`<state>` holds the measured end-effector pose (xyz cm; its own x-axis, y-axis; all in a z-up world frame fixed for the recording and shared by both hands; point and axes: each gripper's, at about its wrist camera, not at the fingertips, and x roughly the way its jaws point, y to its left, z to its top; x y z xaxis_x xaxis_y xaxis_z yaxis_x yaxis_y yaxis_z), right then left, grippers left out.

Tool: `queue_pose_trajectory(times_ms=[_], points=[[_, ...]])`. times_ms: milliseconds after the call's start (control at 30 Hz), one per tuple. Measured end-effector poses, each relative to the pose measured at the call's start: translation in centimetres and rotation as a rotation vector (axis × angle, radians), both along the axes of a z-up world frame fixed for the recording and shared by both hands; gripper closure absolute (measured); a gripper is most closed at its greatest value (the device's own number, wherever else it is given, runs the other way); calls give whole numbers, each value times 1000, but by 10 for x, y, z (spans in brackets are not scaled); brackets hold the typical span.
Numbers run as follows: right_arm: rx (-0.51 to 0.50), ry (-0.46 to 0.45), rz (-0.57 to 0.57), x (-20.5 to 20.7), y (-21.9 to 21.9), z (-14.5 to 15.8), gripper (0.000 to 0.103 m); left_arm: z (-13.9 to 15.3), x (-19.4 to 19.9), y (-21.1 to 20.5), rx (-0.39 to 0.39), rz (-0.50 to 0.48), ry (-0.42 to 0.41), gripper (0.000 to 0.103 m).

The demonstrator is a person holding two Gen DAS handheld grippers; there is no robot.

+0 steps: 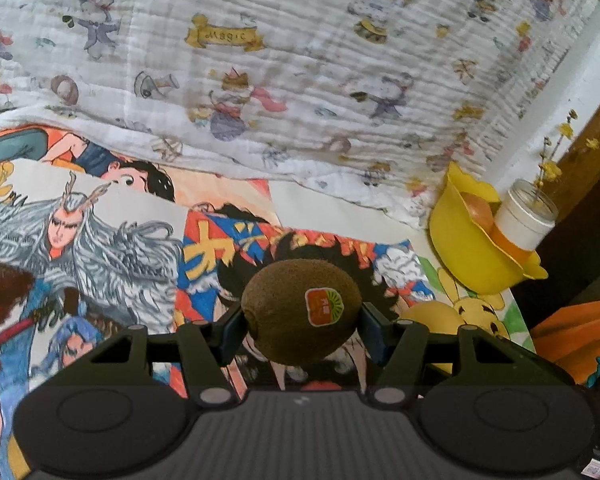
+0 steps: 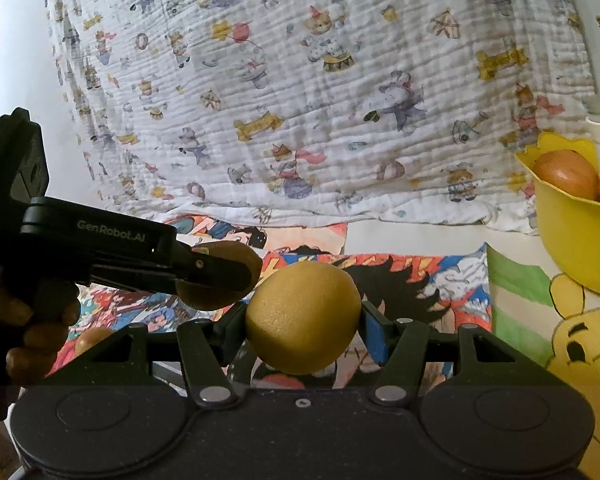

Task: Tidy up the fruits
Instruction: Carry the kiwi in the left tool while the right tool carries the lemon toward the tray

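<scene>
My left gripper (image 1: pixel 302 318) is shut on a brown kiwi (image 1: pixel 288 300) with a red sticker, held above the drawings. In the right wrist view that left gripper (image 2: pixel 216 276) comes in from the left in a person's hand, with the kiwi (image 2: pixel 224 250) between its fingers. My right gripper (image 2: pixel 303 320) is shut on a yellow lemon (image 2: pixel 300 308). A yellow flower-shaped bowl (image 1: pixel 468 256) stands at the right with an orange-brown fruit (image 1: pixel 478 210) inside. The right wrist view shows that bowl (image 2: pixel 572 240) and fruit (image 2: pixel 566 176) at the right edge.
Colourful cartoon drawings (image 1: pixel 112 248) cover the table. A white cartoon-print cloth (image 1: pixel 300 72) hangs behind it. A white jar (image 1: pixel 526 216) with yellow flower sprigs stands right behind the bowl. A small round brownish thing (image 2: pixel 92 338) lies on the drawings at lower left.
</scene>
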<state>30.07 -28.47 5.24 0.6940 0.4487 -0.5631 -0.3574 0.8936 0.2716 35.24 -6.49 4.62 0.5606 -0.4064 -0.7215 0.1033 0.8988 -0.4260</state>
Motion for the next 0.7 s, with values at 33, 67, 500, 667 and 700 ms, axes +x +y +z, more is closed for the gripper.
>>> queue_pose_trajectory(times_ms=[33, 67, 500, 667, 700], points=[[0, 0, 0, -3, -1, 0, 42, 0, -3, -1, 1, -2, 1, 39], [0, 0, 0, -7, -2, 0, 42, 0, -6, -2, 1, -5, 2, 39], [-43, -14, 20, -47, -3, -2, 42, -4, -41, -6, 10, -21, 6, 39], [-61, -17, 34, -60, -2, -3, 42, -5, -55, -9, 42, -50, -9, 39], [-61, -16, 34, -62, -2, -3, 42, -4, -58, -10, 47, -56, -13, 39]])
